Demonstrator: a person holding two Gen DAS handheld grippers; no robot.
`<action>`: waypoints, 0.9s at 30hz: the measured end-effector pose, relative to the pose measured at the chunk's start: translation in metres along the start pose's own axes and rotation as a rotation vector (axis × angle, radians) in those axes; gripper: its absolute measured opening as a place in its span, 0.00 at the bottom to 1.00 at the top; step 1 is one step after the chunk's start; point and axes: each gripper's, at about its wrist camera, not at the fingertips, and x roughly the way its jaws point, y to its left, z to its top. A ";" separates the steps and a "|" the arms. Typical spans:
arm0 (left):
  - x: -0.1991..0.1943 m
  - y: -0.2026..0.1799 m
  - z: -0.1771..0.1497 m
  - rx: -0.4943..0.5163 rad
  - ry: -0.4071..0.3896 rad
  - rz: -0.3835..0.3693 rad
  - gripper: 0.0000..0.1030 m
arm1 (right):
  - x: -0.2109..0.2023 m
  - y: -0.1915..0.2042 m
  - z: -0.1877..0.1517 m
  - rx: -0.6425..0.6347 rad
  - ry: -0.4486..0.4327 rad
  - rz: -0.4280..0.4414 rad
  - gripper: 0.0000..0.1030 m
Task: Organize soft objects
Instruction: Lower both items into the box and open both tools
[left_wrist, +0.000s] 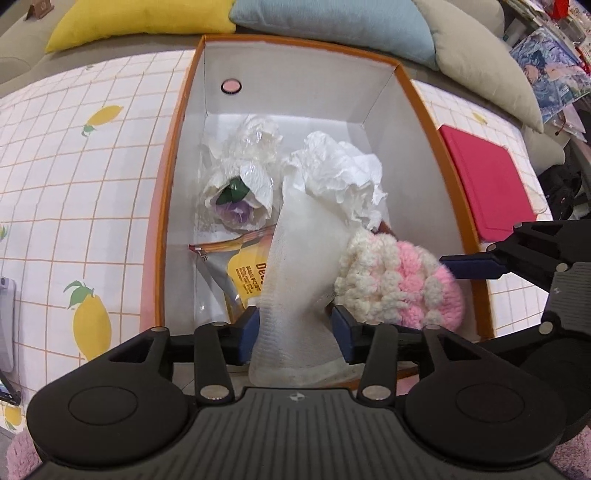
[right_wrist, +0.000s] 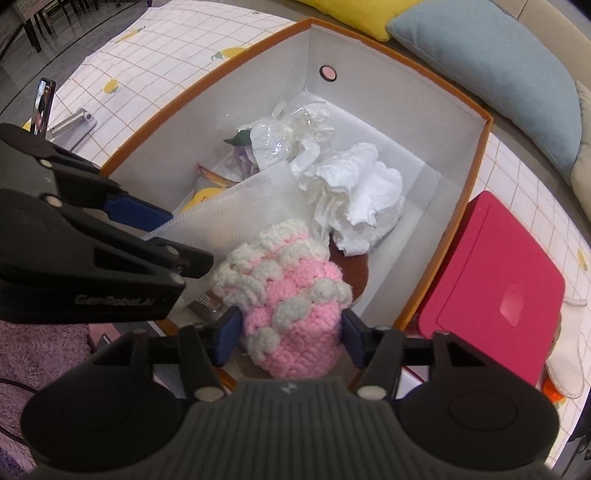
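The box holds a wrapped flower, tissue, snack packet, mesh sheet and knit pouch. The left claw stands spread around the sheet, the right claw spread around the pouch.

Cushions, cloth and a red lid

A yellow cushion, a blue cushion and a grey cushion lie behind the lemon-print tablecloth. A red lid lies flat on the cloth; a phone stands upright farther off.
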 end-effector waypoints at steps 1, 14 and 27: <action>-0.003 -0.001 0.000 -0.002 -0.007 0.002 0.52 | -0.003 0.000 0.000 -0.004 -0.004 -0.003 0.61; -0.043 -0.029 -0.006 0.033 -0.180 0.019 0.53 | -0.054 -0.002 -0.016 0.009 -0.136 -0.021 0.70; -0.071 -0.083 -0.026 0.134 -0.339 -0.106 0.53 | -0.099 -0.036 -0.086 0.200 -0.290 -0.055 0.71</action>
